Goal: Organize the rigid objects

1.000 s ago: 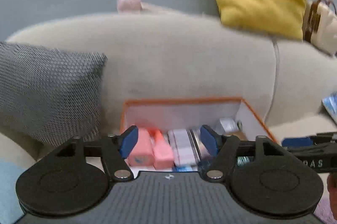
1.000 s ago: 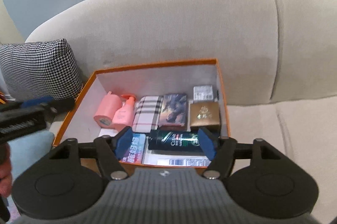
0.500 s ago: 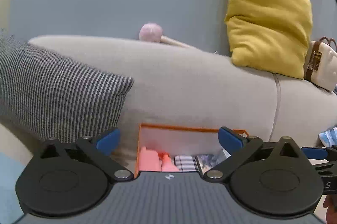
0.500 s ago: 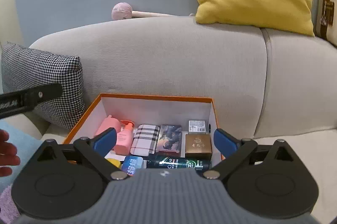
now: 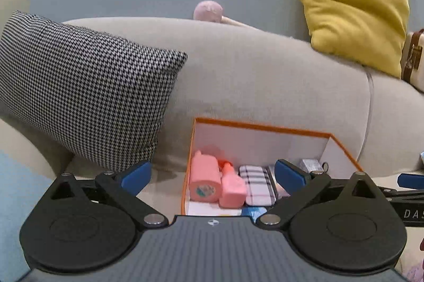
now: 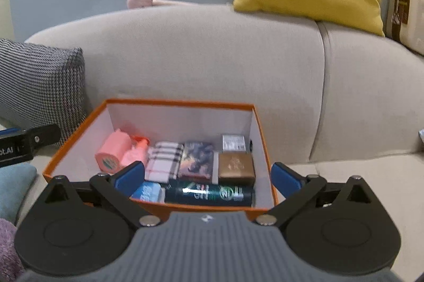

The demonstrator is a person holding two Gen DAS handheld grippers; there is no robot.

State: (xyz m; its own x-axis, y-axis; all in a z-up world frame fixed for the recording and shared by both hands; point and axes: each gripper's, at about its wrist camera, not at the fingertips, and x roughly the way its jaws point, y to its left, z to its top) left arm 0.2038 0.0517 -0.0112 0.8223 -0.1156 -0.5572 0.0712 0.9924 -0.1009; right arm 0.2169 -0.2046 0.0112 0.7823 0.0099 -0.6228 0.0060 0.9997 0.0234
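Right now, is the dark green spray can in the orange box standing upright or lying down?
Lying down. The dark green spray can rests on its side along the near wall of the orange box, its label facing up.

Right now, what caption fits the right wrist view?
Open right gripper before an orange box of packed toiletries on a sofa.

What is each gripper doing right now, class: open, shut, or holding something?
Left gripper: open, holding nothing; its jaws have just been opening.
Right gripper: open, holding nothing; its jaws have just been opening above the orange box.
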